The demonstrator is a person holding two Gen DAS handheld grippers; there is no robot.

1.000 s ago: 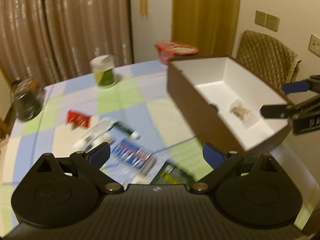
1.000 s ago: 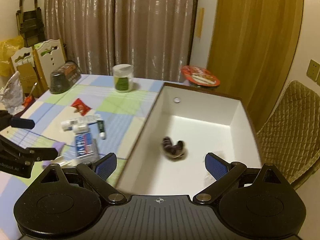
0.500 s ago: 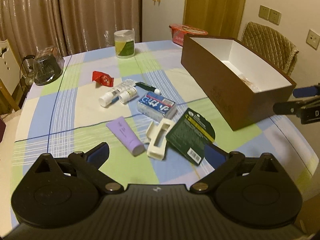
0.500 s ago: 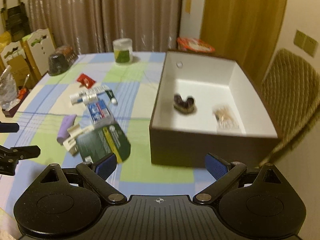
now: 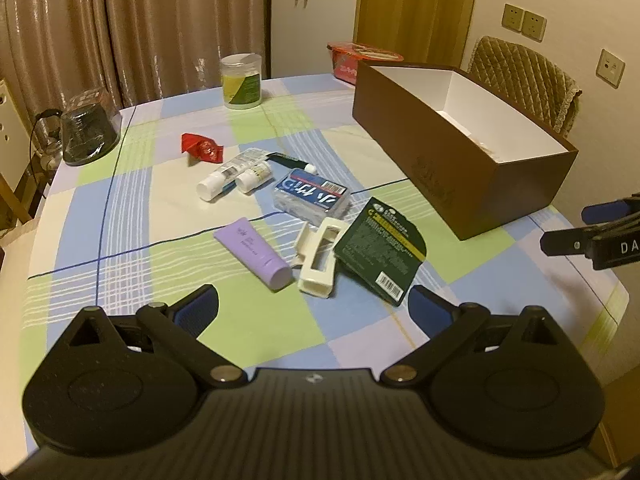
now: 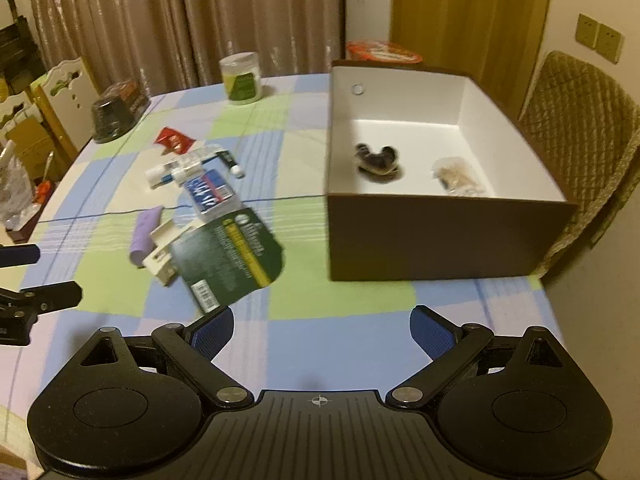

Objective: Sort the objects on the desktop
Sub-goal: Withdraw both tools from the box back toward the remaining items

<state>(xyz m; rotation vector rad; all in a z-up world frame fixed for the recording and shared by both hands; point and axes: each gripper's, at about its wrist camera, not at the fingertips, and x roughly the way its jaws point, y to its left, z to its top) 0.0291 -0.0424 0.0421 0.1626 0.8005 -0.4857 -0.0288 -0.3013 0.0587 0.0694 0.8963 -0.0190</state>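
Note:
A brown box with a white inside stands at the table's right; in the right wrist view the box holds a dark hair clip and a small clear packet. Loose on the cloth lie a purple tube, a cream hair claw, a dark green card pack, a blue box, two white bottles and a red wrapper. My left gripper is open and empty, near the front edge. My right gripper is open and empty, in front of the box.
A green-labelled jar and a red bowl stand at the back of the table. A dark glass pot sits at the far left. A quilted chair stands behind the box.
Both grippers have pulled back from the box toward the table's front edge and stayed open. The hair clip now lies still in the box.

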